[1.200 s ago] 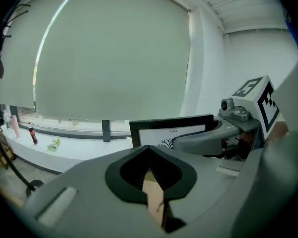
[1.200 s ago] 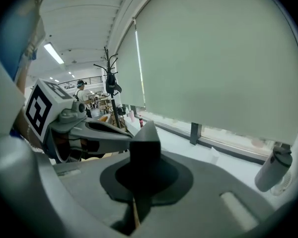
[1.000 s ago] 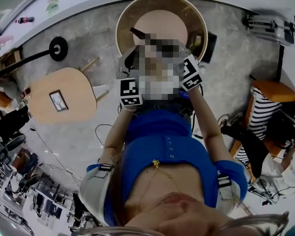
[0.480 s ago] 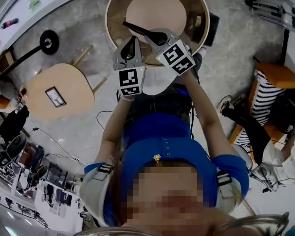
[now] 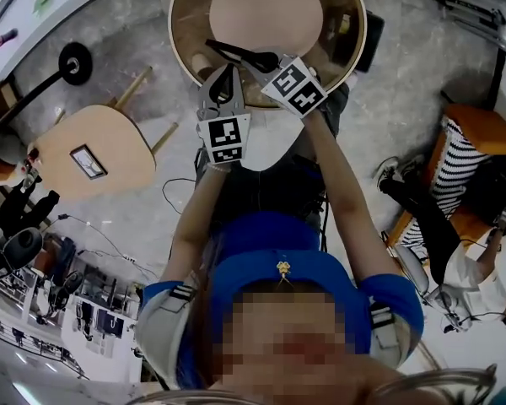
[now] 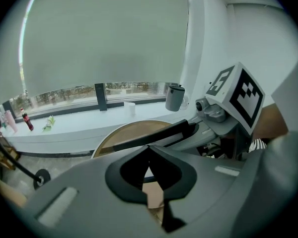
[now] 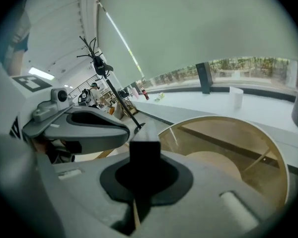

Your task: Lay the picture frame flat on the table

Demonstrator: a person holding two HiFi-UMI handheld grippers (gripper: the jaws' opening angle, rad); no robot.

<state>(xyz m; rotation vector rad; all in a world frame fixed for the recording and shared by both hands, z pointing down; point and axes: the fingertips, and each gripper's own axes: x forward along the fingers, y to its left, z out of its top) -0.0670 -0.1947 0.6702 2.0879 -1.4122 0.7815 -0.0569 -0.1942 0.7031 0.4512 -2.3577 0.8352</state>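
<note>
Both are squeezed closed, holding nothing: left gripper [image 5: 229,70], right gripper [image 5: 215,46]. Frame [image 5: 88,160] sits on the small table [image 5: 122,137], well apart to the left. Go there, open wide, tip it down slowly.

Picture frame [image 5: 88,160] lying on side table [image 5: 114,129] at left; round table [image 5: 341,32] standing ahead; left gripper [image 5: 228,68], right gripper [image 5: 215,46] hanging over near rim.
</note>
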